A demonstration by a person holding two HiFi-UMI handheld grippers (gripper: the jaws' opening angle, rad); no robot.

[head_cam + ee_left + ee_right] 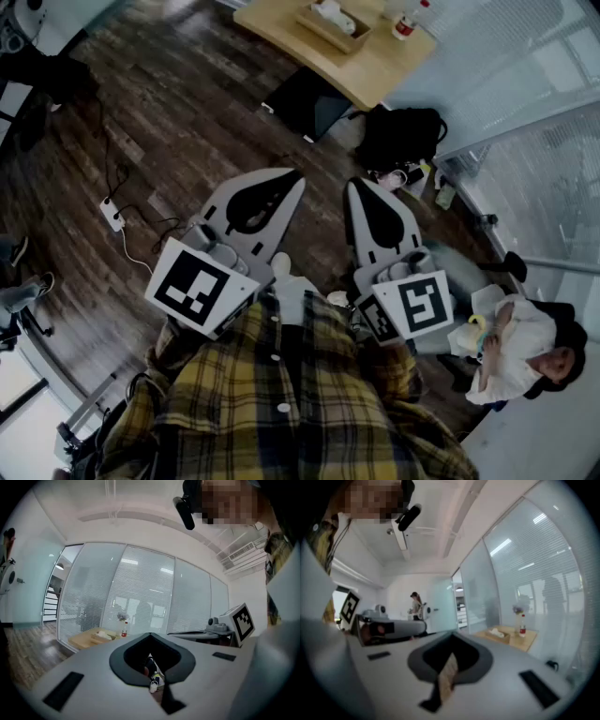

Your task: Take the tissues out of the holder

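Observation:
The wooden tissue holder with white tissues in it stands on a light wooden table at the far top of the head view, well beyond both grippers. My left gripper and right gripper are held side by side over the dark wood floor, close to my plaid shirt, both shut and with nothing in them. In the left gripper view the holder is small and distant past the shut left gripper. The right gripper view shows the holder far off to the right of the right gripper.
A red-capped bottle stands on the table beside the holder. A black bag and a dark flat case lie on the floor before the table. A power strip with cables lies left. A person sits at lower right by glass walls.

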